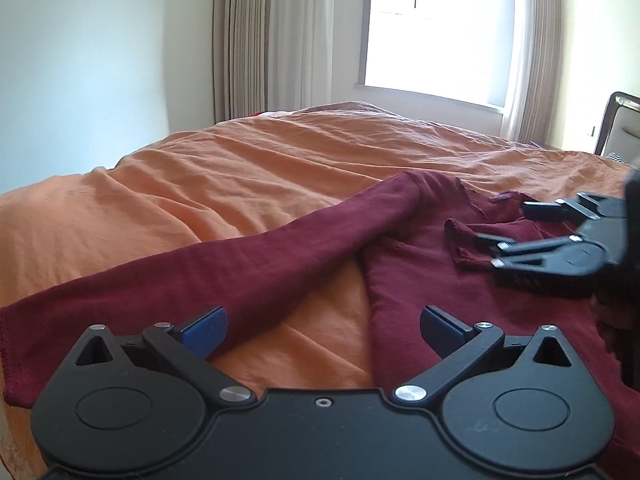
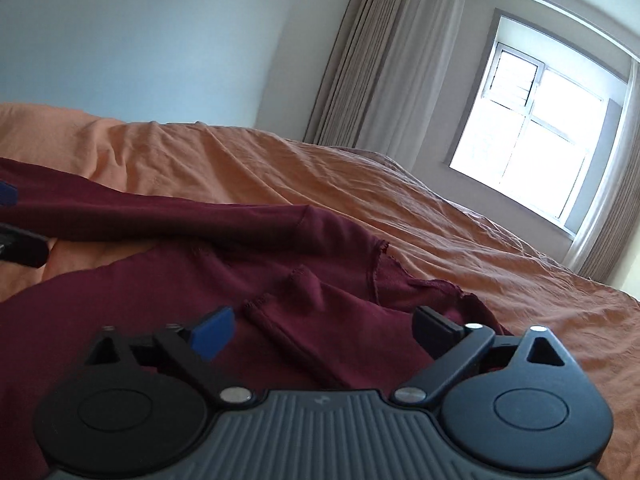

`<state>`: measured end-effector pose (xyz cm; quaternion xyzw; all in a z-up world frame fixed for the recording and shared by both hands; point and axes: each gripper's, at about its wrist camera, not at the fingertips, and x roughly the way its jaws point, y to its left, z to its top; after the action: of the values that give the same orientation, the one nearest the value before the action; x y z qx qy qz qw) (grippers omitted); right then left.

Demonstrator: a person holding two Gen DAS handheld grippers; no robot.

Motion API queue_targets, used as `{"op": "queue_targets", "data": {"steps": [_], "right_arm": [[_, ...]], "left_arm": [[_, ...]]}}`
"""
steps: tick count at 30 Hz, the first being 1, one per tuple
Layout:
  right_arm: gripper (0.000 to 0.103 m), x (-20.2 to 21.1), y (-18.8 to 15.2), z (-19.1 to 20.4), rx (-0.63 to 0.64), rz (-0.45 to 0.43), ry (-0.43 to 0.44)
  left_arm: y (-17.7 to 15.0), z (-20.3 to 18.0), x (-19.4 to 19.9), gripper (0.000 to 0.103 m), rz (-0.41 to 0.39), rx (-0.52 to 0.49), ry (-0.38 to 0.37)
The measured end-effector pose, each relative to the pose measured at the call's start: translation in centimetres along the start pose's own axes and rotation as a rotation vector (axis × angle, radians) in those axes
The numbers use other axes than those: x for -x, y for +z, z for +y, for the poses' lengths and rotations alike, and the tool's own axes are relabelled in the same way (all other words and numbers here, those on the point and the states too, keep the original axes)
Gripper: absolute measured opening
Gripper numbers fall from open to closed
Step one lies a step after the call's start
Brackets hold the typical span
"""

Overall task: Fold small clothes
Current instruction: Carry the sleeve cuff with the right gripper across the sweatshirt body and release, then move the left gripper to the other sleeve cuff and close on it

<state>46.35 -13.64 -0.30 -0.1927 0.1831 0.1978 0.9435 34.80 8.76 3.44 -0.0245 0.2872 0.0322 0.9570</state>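
Note:
A dark red long-sleeved top (image 1: 416,264) lies flat on an orange bed cover (image 1: 240,168). Its left sleeve (image 1: 224,268) stretches out toward the lower left. My left gripper (image 1: 324,332) is open, low over the gap between sleeve and body, holding nothing. My right gripper (image 1: 508,224) shows at the right, open over the collar and a folded sleeve cuff (image 1: 460,244). In the right wrist view my right gripper (image 2: 324,332) is open just above the folded sleeve (image 2: 296,320) of the top (image 2: 160,292), empty.
The orange cover (image 2: 360,184) spreads wide beyond the garment. Curtains (image 1: 256,40) and a bright window (image 1: 440,28) stand behind the bed. A headboard (image 1: 620,124) is at the far right.

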Motion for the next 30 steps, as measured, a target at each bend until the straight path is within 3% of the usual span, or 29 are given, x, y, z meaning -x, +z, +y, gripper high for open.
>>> {"op": "queue_targets", "data": {"steps": [2,7,14,17,20,23,26,30], "right_arm": [[0.103,1.7,-1.6,-1.7,0.002,-0.002,-0.015],[0.103,5.5,-6.2,-6.1,-0.013,0.029,-0.167],[0.103,7.0,-12.2,-12.3,-0.211,0.130,-0.438],[0.103,7.1,-13.6,-14.5,-0.344,0.130,-0.435],[0.103,7.3,-14.5,-15.8,-0.438,0.099,-0.421],[0.103,6.8,-14.9,-16.7,-0.486,0.103,-0.459],[0.103,6.3,-15.2,-17.4,-0.534,0.101,-0.515],[0.103,6.5,-16.4,-19.0,-0.648,0.042,-0.574]], "left_arm": [[0.0,-0.7,-0.4,0.102,-0.005,-0.004,-0.001],[0.3,-3.3,-2.0,0.102,-0.032,0.019,-0.038],[1.9,-9.2,-6.8,0.102,-0.075,0.052,-0.074],[2.2,-11.1,-9.3,0.102,-0.095,0.081,-0.086],[2.1,-12.1,-11.9,0.102,-0.047,0.121,-0.088],[1.3,-12.3,-13.4,0.102,0.001,0.125,-0.062],[0.4,-12.0,-13.7,0.102,-0.009,0.128,-0.064],[0.0,-12.6,-14.3,0.103,0.008,0.091,-0.033]]}}
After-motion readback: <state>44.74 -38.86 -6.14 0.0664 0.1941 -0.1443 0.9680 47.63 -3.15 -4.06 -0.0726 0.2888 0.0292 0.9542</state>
